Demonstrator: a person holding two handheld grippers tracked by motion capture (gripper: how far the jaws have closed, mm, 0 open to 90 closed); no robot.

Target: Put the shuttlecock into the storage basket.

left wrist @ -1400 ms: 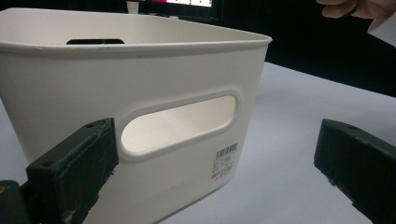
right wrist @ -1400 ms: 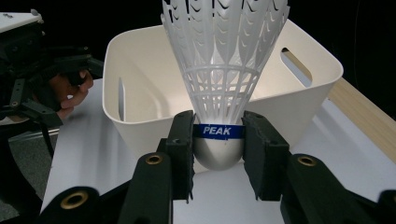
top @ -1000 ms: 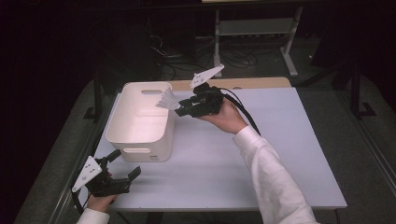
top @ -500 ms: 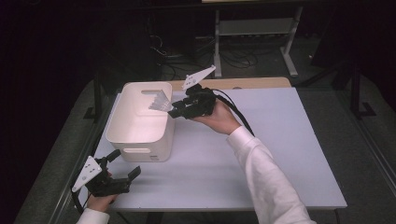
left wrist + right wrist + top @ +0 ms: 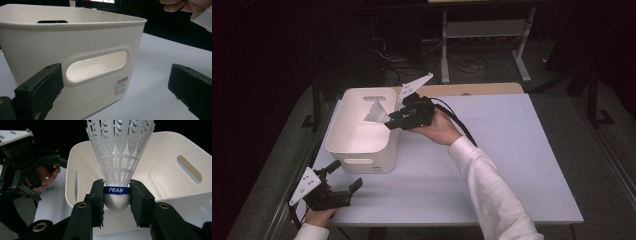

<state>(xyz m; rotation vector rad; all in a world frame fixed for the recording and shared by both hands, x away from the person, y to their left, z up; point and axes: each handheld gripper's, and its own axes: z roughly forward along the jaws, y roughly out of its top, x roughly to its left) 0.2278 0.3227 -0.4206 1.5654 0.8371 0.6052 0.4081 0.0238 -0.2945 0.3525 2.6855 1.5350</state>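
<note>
A white plastic bin (image 5: pixel 362 125) with cut-out handles stands at the table's left. My right gripper (image 5: pixel 388 121) reaches over its right rim, shut on a white shuttlecock (image 5: pixel 374 113) that hangs above the bin's inside. In the right gripper view the right gripper (image 5: pixel 117 197) clamps the shuttlecock (image 5: pixel 119 152) at its blue-banded cork, with the bin (image 5: pixel 160 170) beyond. My left gripper (image 5: pixel 343 176) rests open near the table's front left corner, just in front of the bin. In the left gripper view the left gripper (image 5: pixel 113 91) has its jaws wide apart before the bin's (image 5: pixel 82 47) handle wall.
The white table (image 5: pixel 522 150) stretches to the right of the bin. A wooden strip (image 5: pixel 482 89) runs along its far edge. A metal stand (image 5: pixel 484 35) and cables lie on the dark floor behind.
My right gripper has carried the shuttlecock leftward, from beside the bin's right rim to over its inside. The left gripper has stayed put.
</note>
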